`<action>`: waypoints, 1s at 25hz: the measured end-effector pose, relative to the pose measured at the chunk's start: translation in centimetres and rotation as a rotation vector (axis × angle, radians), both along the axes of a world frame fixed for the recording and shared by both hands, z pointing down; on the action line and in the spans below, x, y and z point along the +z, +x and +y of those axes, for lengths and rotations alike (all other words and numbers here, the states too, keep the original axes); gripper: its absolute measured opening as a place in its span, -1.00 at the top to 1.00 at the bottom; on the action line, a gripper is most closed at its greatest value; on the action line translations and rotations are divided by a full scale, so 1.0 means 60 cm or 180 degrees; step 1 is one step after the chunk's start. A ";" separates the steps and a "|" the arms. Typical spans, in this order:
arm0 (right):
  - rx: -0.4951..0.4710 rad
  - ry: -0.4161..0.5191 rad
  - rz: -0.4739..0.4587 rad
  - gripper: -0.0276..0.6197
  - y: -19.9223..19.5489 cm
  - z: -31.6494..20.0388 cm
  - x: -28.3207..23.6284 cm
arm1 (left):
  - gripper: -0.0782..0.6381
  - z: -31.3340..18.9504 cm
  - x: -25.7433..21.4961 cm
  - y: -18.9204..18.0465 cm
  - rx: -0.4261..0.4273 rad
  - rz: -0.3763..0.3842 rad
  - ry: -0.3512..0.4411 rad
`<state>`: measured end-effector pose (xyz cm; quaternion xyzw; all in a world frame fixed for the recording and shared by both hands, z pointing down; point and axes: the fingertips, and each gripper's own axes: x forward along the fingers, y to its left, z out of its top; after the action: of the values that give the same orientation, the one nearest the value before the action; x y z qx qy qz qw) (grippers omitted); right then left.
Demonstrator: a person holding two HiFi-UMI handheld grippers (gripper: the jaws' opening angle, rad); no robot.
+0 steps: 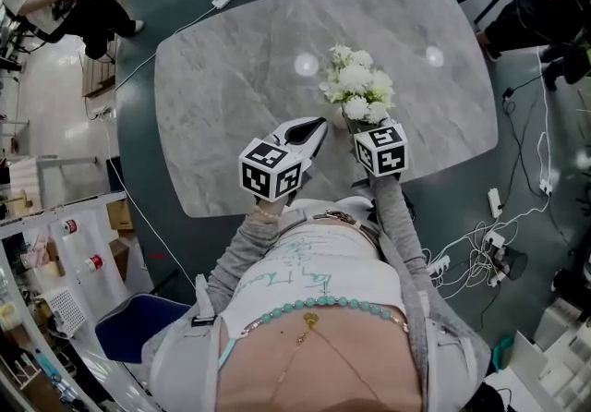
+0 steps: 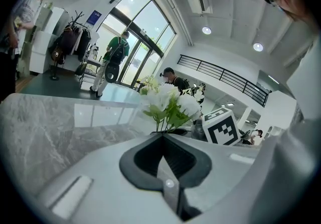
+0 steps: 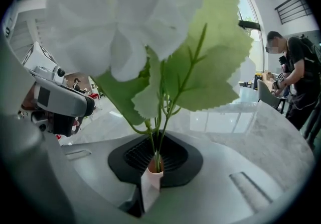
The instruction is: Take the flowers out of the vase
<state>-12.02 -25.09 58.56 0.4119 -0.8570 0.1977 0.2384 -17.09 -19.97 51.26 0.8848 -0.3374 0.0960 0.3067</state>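
Two grippers meet at a bunch of white flowers (image 1: 355,87) standing in a vase (image 2: 180,130) near the front edge of a marble table (image 1: 231,78). One, the right gripper (image 3: 156,160), has its jaws pinched nearly together on the green stems (image 3: 156,137) just below the leaves, while the left gripper (image 2: 163,140) sits just beside the vase, jaws together with nothing between them. The grasp looks made but the lift not begun; next the stems likely need drawing straight up clear of the rim, with the left perhaps steadying the vase against tipping.
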 end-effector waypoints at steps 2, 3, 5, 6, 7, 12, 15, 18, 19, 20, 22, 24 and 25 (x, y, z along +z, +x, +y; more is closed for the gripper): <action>0.0006 0.0008 -0.0003 0.79 0.001 0.002 -0.002 | 0.78 0.002 -0.003 0.001 -0.0008 0.0000 0.0011; 0.0007 0.0014 -0.0005 0.79 0.002 0.002 -0.004 | 0.78 0.003 -0.005 0.002 -0.0012 -0.0001 0.0018; 0.0005 0.0028 -0.0004 0.79 0.004 0.003 -0.007 | 0.78 0.004 -0.008 0.004 -0.0014 -0.0004 0.0031; 0.0005 0.0031 -0.0006 0.79 0.004 0.003 -0.008 | 0.78 0.004 -0.009 0.006 -0.0012 -0.0005 0.0035; 0.0007 0.0034 -0.0010 0.79 0.004 0.003 -0.009 | 0.78 0.004 -0.010 0.007 -0.0009 -0.0005 0.0041; -0.0002 0.0062 -0.0008 0.79 0.003 0.004 -0.013 | 0.78 0.007 -0.011 0.010 -0.0005 -0.0011 0.0064; -0.0019 0.0073 0.0000 0.79 0.001 0.006 -0.015 | 0.78 0.009 -0.012 0.010 0.0001 -0.0016 0.0072; -0.0035 0.0079 0.0001 0.79 -0.001 0.005 -0.017 | 0.78 0.009 -0.014 0.010 0.0005 -0.0018 0.0083; -0.0037 0.0079 0.0002 0.79 0.000 0.005 -0.018 | 0.78 0.009 -0.014 0.011 0.0006 -0.0020 0.0086; -0.0040 0.0084 0.0004 0.79 0.001 0.005 -0.020 | 0.78 0.009 -0.014 0.012 0.0006 -0.0020 0.0087; -0.0048 0.0105 0.0006 0.79 0.002 0.006 -0.026 | 0.78 0.010 -0.015 0.013 0.0005 -0.0016 0.0088; -0.0052 0.0124 0.0003 0.79 0.002 0.008 -0.032 | 0.78 0.013 -0.015 0.013 0.0006 -0.0015 0.0086; -0.0051 0.0130 0.0000 0.78 0.003 0.008 -0.034 | 0.78 0.014 -0.016 0.013 0.0007 -0.0017 0.0087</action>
<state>-11.87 -24.60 56.52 0.4097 -0.8642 0.1782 0.2315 -16.31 -19.15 50.33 0.8891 -0.3385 0.0940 0.2935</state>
